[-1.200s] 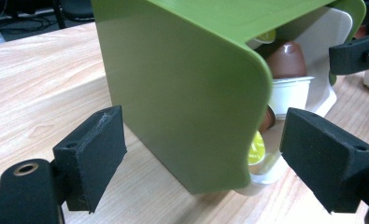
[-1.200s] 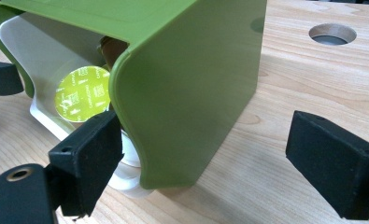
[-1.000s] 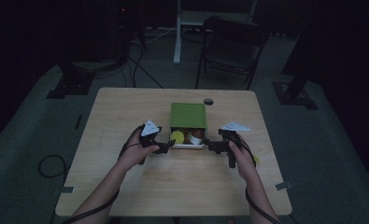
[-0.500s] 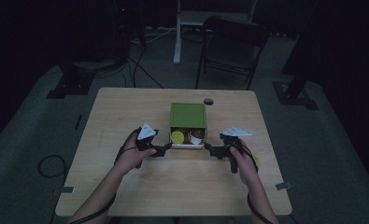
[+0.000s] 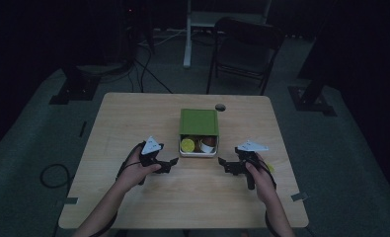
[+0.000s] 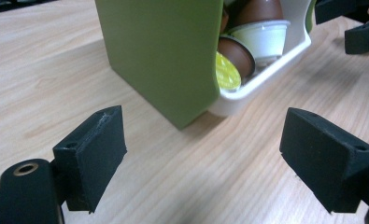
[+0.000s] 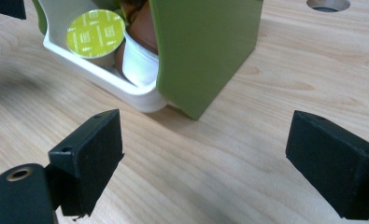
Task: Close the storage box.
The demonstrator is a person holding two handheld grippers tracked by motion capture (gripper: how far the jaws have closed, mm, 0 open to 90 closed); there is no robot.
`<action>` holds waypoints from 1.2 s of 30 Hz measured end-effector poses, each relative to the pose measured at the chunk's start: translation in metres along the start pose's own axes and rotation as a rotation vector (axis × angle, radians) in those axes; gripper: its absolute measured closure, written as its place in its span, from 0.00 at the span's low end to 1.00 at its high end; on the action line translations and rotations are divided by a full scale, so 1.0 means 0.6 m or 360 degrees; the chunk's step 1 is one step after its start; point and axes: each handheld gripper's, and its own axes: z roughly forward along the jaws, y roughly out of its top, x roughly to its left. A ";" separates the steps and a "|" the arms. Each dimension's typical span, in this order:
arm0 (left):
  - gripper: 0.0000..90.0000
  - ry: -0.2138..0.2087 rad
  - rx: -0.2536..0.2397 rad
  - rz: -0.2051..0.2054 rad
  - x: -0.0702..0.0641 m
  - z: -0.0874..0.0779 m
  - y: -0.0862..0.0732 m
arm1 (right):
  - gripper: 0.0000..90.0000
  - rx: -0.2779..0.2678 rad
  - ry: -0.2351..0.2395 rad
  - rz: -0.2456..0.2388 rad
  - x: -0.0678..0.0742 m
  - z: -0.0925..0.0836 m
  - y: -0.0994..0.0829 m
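Green box [image 5: 198, 122] with white tray [image 5: 198, 153] of capsules [image 5: 187, 145] is seen between and just ahead of both grippers. Left gripper [image 5: 171, 163] and right gripper [image 5: 224, 164] are held released, jaws wide, nothing gripped. Bare table [image 5: 133, 113] lies between jaws and box corners; a hole [image 5: 220, 107] sits beyond the box.

One green box [image 5: 198, 122], two grippers (one per hand), one chair [image 5: 246, 49].

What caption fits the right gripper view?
Open right gripper faces a green box whose white tray holds coffee capsules.
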 end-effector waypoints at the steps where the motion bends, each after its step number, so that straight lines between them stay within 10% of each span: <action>1: 0.16 0.0001 0.0001 0.0001 0.000 -0.002 -0.002 | 0.12 0.0002 0.0002 -0.0001 0.000 -0.001 -0.002; 36: 0.16 0.0137 0.0133 -0.0104 0.018 -0.079 -0.092 | 0.12 0.0115 -0.0126 -0.0081 -0.003 -0.048 -0.077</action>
